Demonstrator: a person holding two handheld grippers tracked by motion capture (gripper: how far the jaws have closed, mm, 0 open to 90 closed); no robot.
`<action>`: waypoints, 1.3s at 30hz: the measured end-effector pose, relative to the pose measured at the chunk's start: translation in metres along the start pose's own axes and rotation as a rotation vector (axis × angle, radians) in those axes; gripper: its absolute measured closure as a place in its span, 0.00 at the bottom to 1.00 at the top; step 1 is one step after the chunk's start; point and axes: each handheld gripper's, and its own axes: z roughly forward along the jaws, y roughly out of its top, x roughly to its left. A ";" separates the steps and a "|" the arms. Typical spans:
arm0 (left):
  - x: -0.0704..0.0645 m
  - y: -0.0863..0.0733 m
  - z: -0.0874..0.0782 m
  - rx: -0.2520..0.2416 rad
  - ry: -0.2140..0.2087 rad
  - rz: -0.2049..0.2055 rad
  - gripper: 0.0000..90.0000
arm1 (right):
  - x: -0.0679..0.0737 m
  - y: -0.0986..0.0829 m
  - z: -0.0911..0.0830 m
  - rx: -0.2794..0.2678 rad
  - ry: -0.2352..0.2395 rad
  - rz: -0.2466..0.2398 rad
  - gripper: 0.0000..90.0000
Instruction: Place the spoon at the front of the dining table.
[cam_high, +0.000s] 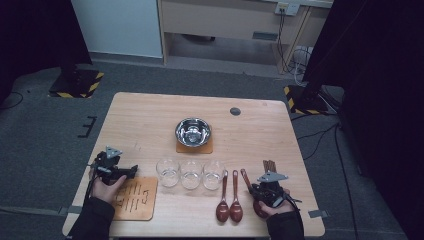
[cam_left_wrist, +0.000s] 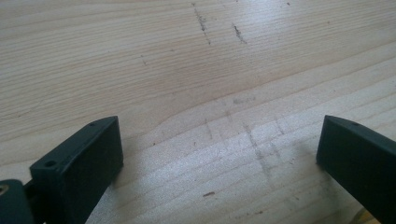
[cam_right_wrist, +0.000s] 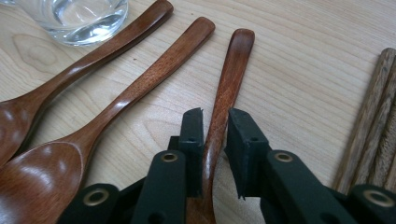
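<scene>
Three dark wooden spoons lie side by side at the front right of the table. My right gripper (cam_right_wrist: 215, 116) has its jaws closed around the handle of the rightmost spoon (cam_right_wrist: 236, 60), which rests flat on the wood. In the high view that right gripper (cam_high: 256, 188) sits over the spoon (cam_high: 245, 178). The other two spoons (cam_high: 223, 199) (cam_high: 235, 198) lie just to its left. My left gripper (cam_left_wrist: 219, 126) is open wide over bare tabletop with nothing between its jaws. From above, the left gripper (cam_high: 130, 171) is at the front left.
Three clear glasses (cam_high: 190, 174) stand in a row in front of a steel bowl (cam_high: 193, 132) on a brown coaster. Wooden chopsticks (cam_high: 270, 165) lie right of the spoons. A brown mat (cam_high: 136, 198) lies at the front left, by the left hand.
</scene>
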 end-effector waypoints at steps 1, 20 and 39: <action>0.000 0.000 0.000 0.000 0.000 0.000 0.00 | 0.000 0.000 -0.001 -0.004 0.001 0.002 0.81; 0.000 0.000 0.000 0.000 0.000 0.000 0.00 | 0.005 -0.013 -0.006 0.003 -0.004 0.037 0.85; 0.000 0.000 0.000 0.001 -0.001 0.001 0.00 | 0.008 -0.013 -0.003 -0.003 -0.042 0.043 0.88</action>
